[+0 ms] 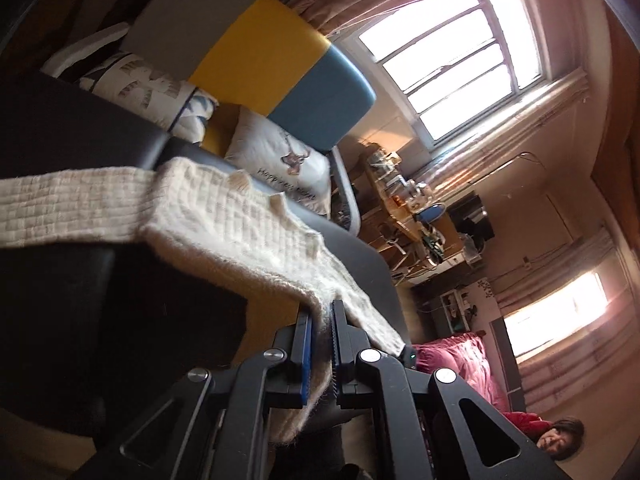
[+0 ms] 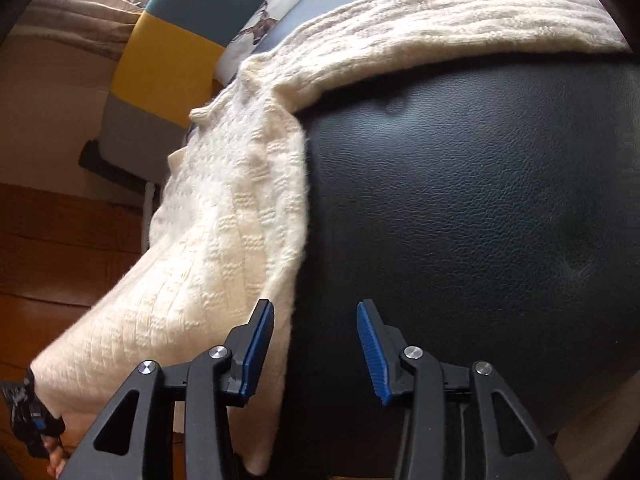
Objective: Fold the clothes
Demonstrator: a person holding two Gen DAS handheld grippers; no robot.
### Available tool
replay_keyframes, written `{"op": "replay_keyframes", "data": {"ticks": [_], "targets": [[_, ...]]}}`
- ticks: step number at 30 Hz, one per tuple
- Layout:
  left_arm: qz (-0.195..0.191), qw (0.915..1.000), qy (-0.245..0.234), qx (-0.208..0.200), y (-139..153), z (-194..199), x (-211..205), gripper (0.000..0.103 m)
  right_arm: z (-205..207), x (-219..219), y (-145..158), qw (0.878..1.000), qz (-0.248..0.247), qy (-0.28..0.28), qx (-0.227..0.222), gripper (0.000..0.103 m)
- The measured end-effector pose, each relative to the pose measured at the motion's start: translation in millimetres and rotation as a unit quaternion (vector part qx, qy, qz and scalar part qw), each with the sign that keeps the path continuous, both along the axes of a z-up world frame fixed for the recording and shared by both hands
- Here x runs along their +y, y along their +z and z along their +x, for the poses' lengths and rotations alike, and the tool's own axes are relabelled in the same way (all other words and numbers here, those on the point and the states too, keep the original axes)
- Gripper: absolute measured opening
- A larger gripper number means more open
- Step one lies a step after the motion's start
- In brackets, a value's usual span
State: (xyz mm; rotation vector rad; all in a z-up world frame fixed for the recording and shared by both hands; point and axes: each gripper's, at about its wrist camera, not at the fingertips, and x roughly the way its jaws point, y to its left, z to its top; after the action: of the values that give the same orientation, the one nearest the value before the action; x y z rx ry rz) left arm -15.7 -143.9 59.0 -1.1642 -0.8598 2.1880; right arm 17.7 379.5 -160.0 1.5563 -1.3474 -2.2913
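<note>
Left claw (image 1: pixel 320 354) is pinched almost shut on the lower edge of the cream waffle-knit sweater (image 1: pixel 240 224), fabric bunched between its blue pads. From there the knit runs up and away across the black leather seat cushion (image 1: pixel 56 132), one ribbed sleeve stretched off to the side. Right claw (image 2: pixel 316 352) stands wide open and empty, its left finger (image 2: pixel 260 344) overlapping the sweater's side edge in view, its right finger over bare black leather with clear room beyond. The sweater's body hangs off the cushion's edge towards the wooden floor (image 2: pixel 60 248). Beyond the cushion lie a grey, yellow and blue padded headboard (image 1: pixel 260 60) and white printed pillows (image 1: pixel 280 164).
</note>
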Motion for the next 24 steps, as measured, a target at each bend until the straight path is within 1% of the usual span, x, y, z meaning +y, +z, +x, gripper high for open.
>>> {"op": "replay_keyframes", "data": {"ticks": [2, 4, 6, 8, 9, 11, 13, 14, 15, 16, 17, 18, 19, 20, 21, 22, 23, 24], "targets": [[-0.002, 0.9990, 0.021, -0.040, -35.3, 5.6, -20.3, 0.008, 1.3, -2.2, 0.8, 1.000, -0.003, 0.013, -0.001, 0.044], [-0.005, 0.9956, 0.043, -0.082, -72.0, 10.6, -39.3, 0.008, 2.5, -4.5, 1.6, 1.000, -0.006, 0.025, -0.002, 0.044], [-0.004, 0.9920, 0.053, -0.114, -105.8, 18.9, -52.6, 0.008, 3.8, -7.1, 2.1, 0.999, -0.012, 0.039, -0.003, 0.044], [0.005, 0.9880, 0.061, -0.142, -135.7, 27.1, -63.3, 0.008, 3.6, -19.8, -2.7, 0.995, -0.062, 0.073, 0.007, 0.044], [0.011, 0.9862, 0.063, -0.153, -146.5, 30.5, -66.1, 0.008, 2.4, -28.0, -2.5, 0.994, -0.066, 0.090, 0.013, 0.044], [0.007, 0.9834, 0.072, -0.166, -160.2, 34.1, -69.6, 0.008, -2.1, -44.2, -2.6, 0.992, -0.036, 0.117, 0.019, 0.044], [0.008, 0.9828, 0.076, -0.168, -164.8, 33.8, -71.3, 0.008, -5.5, -61.7, 3.8, 0.987, 0.035, 0.153, 0.023, 0.042], [0.010, 0.9833, 0.075, -0.165, -164.7, 32.4, -71.5, 0.008, -7.0, -71.0, 7.4, 0.982, 0.076, 0.173, 0.024, 0.034], [0.013, 0.9843, 0.072, -0.161, -163.4, 30.9, -71.2, 0.008, -6.8, -84.9, 15.3, 0.964, 0.165, 0.206, 0.018, 0.026], [0.018, 0.9863, 0.064, -0.151, -159.7, 29.2, -70.2, 0.008, -6.0, -99.2, 22.8, 0.936, 0.257, 0.239, 0.011, 0.011], [0.026, 0.9889, 0.049, -0.137, -154.7, 28.0, -68.6, 0.008, 0.2, -116.2, 27.1, 0.880, 0.383, 0.281, 0.004, 0.011], [0.038, 0.9925, 0.020, -0.115, -146.6, 28.9, -65.1, 0.008, 6.3, -131.4, 30.4, 0.810, 0.495, 0.315, -0.004, 0.010], [0.035, 0.9951, -0.006, -0.092, -137.4, 32.6, -60.4, 0.008, 10.9, -129.5, 25.2, 0.770, 0.543, 0.334, -0.028, 0.008], [0.022, 0.9967, -0.019, -0.076, -131.4, 36.7, -57.2, 0.011, 13.4, -113.2, 19.2, 0.775, 0.534, 0.333, -0.052, 0.007], [0.015, 0.9966, -0.027, -0.077, -133.0, 40.2, -56.2, 0.012, 16.0, -92.4, 15.4, 0.792, 0.517, 0.317, -0.068, 0.007], [0.018, 0.9953, -0.029, -0.091, -140.7, 42.8, -57.7, 0.013, 19.0, -75.5, 20.7, 0.830, 0.474, 0.288, -0.062, 0.007], [0.021, 0.9939, -0.030, -0.104, -148.3, 45.4, -59.3, 0.020, 21.9, -58.6, 26.0, 0.864, 0.430, 0.257, -0.055, 0.008], [0.020, 0.9924, -0.026, -0.118, -156.4, 47.6, -62.2, 0.025, 24.9, -41.7, 31.2, 0.894, 0.383, 0.225, -0.048, 0.011]]}}
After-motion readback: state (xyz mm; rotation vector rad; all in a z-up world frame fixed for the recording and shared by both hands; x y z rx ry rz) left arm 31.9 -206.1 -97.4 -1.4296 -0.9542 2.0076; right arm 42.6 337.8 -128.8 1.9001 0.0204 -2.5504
